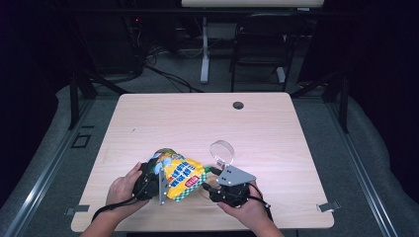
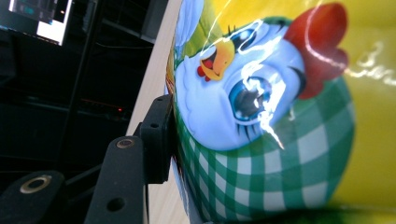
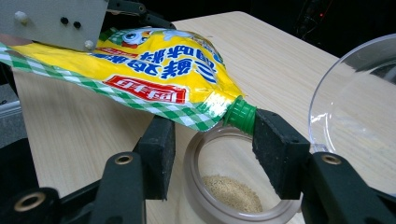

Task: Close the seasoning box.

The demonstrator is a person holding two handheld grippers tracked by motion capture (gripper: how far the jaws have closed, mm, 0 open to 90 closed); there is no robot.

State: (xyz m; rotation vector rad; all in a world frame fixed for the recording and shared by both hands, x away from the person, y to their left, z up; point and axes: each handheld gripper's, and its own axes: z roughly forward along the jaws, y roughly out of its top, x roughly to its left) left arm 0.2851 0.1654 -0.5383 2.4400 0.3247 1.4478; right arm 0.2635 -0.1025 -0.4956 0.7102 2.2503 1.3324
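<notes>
Left gripper (image 1: pixel 157 181): clamped on pouch (image 1: pixel 182 178), 9 o'clock side. Right gripper (image 3: pixel 210 140): jaws wide around green spout (image 3: pixel 240 115). Pouch: soft, slick, light; best held by its stiff spout.

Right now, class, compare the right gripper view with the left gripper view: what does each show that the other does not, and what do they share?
Right gripper view alone: the pouch's green spout beside one black jaw, a clear jar beneath it holding tan powder, and a clear lid standing open.

Left gripper view alone: a cartoon chicken printed on the pouch, and a lit screen in the dark background.

Shared: the yellow pouch with green checks and the wooden table.
</notes>
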